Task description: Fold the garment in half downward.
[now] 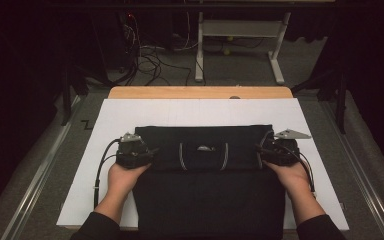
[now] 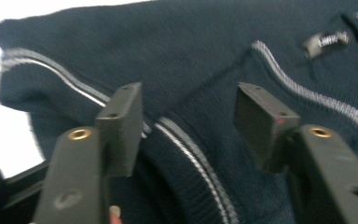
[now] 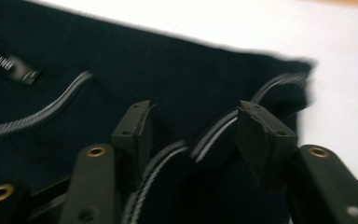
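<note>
1. A white sheet [image 1: 130,115] covers the wooden surface [image 1: 200,92]; beyond lie grey floor, cables and 1 white table frame [image 1: 240,40].
2. 1 dark sweater [image 1: 205,175] lies flat between 2 grippers.
3. Left gripper [image 1: 150,152]: jaws apart over the striped fold, holding nothing.
4. Right gripper [image 1: 260,150]: likewise open, trim between its jaws.

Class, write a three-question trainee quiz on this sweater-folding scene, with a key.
1. True or false: the dark sweater lies on a white sheet.
2. What pale item sits at the sweater's neckline? A) button B) label C) zip
3. Are the jaws of the left gripper and the right gripper open or shut?

Key: 1. True. 2. B, the label. 3. Open, each pair straddling a folded, striped cuff.
</note>
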Available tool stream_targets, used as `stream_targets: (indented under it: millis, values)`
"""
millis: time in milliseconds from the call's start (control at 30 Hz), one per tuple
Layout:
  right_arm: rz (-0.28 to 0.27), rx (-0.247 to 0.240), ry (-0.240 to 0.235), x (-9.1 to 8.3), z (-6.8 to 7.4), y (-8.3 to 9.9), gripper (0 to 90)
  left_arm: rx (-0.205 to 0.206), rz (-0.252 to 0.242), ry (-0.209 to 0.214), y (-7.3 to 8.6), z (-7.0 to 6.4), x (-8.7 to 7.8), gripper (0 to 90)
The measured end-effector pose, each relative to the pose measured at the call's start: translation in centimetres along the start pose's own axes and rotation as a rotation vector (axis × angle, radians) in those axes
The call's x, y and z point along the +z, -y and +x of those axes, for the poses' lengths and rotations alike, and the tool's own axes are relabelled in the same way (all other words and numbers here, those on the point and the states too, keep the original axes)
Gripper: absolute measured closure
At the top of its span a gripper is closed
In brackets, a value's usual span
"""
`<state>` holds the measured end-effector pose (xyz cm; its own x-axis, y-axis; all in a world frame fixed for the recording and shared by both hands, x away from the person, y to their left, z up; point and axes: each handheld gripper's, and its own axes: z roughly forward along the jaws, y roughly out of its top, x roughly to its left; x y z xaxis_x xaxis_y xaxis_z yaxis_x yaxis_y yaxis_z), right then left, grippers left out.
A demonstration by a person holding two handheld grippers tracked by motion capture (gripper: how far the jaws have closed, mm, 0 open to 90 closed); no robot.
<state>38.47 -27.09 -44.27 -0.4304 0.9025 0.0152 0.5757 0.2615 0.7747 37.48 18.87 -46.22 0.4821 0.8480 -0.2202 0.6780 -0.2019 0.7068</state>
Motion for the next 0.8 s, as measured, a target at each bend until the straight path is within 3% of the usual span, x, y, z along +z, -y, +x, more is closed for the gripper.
stream_targets:
  millis: [67,200,500,667,800]
  values:
    - [0.026,0.007,-0.019,0.6,0.2,0.4,48.5,0.007,0.016,0.000,0.2,-0.2,0.3,42.9]
    - [0.067,0.000,-0.024,1.4,0.7,1.0,52.7,0.003,0.018,0.013,0.5,-0.1,0.3,53.4]
    - [0.046,-0.038,-0.019,0.9,1.4,1.4,75.1,0.031,0.015,-0.011,0.9,-0.8,0.4,69.5]
    - [0.037,-0.048,-0.019,0.6,1.6,1.5,77.4,0.020,-0.012,-0.014,0.8,-0.8,0.1,71.7]
    - [-0.001,-0.049,-0.021,-0.2,1.7,1.2,77.2,0.013,-0.041,-0.006,0.5,-0.9,-0.7,71.6]
